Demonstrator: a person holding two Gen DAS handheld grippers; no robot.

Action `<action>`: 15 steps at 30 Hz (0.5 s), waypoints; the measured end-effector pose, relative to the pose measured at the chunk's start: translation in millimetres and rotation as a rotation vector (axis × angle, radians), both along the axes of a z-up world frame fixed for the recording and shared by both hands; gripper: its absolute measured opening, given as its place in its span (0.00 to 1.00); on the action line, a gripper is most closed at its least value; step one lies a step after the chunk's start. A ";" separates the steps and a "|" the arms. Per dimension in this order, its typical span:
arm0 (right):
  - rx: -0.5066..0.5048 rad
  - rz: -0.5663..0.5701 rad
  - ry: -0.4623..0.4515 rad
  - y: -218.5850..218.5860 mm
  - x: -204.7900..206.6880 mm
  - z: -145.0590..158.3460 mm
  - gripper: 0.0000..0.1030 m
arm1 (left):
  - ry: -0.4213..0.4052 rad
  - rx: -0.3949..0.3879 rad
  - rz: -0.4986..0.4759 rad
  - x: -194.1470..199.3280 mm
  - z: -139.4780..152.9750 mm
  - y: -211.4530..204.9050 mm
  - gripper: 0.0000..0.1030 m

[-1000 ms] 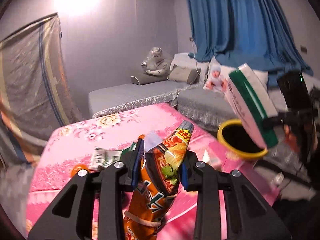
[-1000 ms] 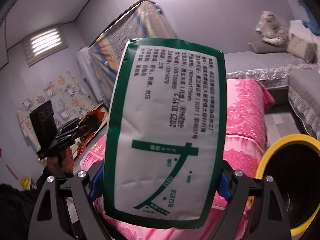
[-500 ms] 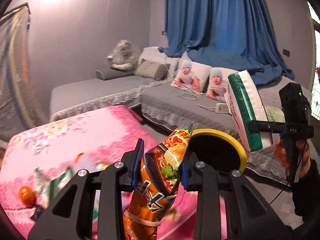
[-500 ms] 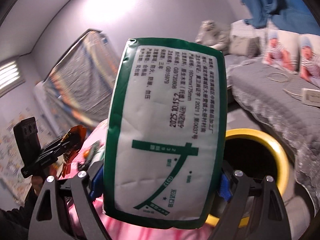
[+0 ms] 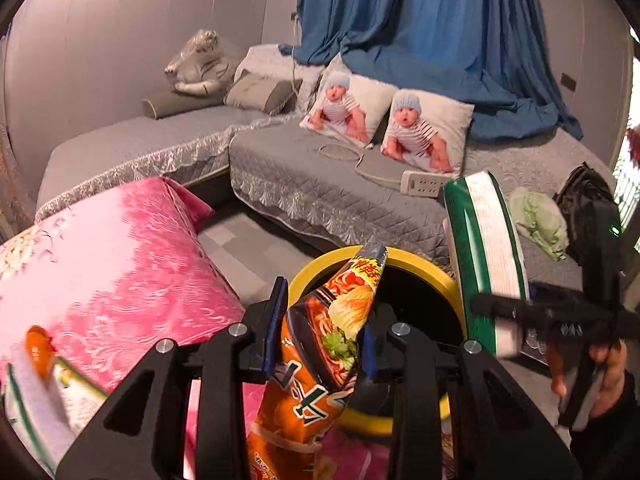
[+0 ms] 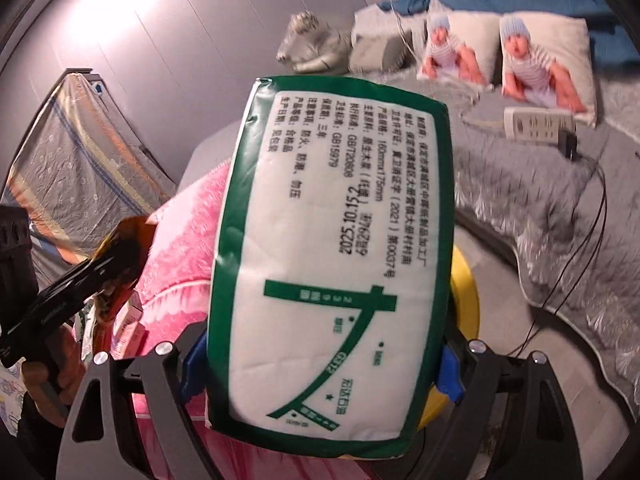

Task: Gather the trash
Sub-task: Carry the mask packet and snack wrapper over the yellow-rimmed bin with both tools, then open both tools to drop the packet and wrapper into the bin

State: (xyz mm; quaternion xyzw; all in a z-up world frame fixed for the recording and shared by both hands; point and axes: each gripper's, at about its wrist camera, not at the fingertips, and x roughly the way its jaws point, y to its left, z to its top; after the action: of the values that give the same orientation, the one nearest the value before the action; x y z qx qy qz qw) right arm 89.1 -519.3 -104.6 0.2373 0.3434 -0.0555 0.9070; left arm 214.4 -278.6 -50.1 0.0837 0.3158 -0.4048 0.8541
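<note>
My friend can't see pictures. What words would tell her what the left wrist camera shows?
The left gripper pinches an orange noodle packet in front of a yellow-rimmed bin. To the right, the right gripper holds a green-and-white tissue pack by the bin. Behind are a pink flowered tablecloth and a grey sofa with two baby-print cushions.

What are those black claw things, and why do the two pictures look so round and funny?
They are grabbers that a person squeezes by hand, one in each hand. Each has a tiny wide-eyed camera looking along its fingers, so rooms look bent. One picture comes from the left gripper, pinching an orange noodle packet. The other comes from the right gripper, clamping a green-and-white tissue pack. Both hang by a yellow-rimmed bin, beside a pink flowery cloth.
</note>
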 end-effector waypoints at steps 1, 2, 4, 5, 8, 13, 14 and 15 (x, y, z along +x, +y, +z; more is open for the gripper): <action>0.007 0.004 0.010 -1.0 2.5 -5.7 0.80 | 0.013 0.007 0.006 3.2 -7.3 -7.2 0.29; 0.017 0.006 0.016 -0.9 4.0 -9.1 0.80 | 0.028 0.013 0.016 6.4 -13.3 -14.5 0.29; 0.031 0.009 0.030 -2.7 8.3 -14.8 0.80 | 0.044 0.030 0.039 10.4 -24.9 -21.7 0.29; 0.037 0.011 0.034 -4.1 9.7 -17.5 0.80 | 0.054 0.038 0.047 12.7 -29.6 -26.3 0.29; 0.047 -0.006 0.052 -10.4 14.5 -26.5 0.80 | 0.087 0.062 0.071 19.4 -44.8 -39.2 0.29; 0.065 -0.043 0.092 -23.9 22.1 -36.7 0.80 | 0.130 0.053 0.082 27.9 -55.2 -40.9 0.30; 0.070 -0.045 0.096 -25.6 23.3 -38.3 0.80 | 0.135 0.053 0.083 27.7 -56.3 -40.6 0.30; 0.073 -0.048 0.100 -26.9 24.5 -39.9 0.80 | 0.138 0.051 0.086 28.6 -56.9 -40.9 0.30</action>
State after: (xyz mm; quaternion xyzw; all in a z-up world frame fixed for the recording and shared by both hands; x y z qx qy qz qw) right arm 113.6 -546.2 -144.5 0.2752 0.3842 -0.0764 0.8780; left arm 243.1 -319.5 -107.1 0.0636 0.3874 -0.3644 0.8445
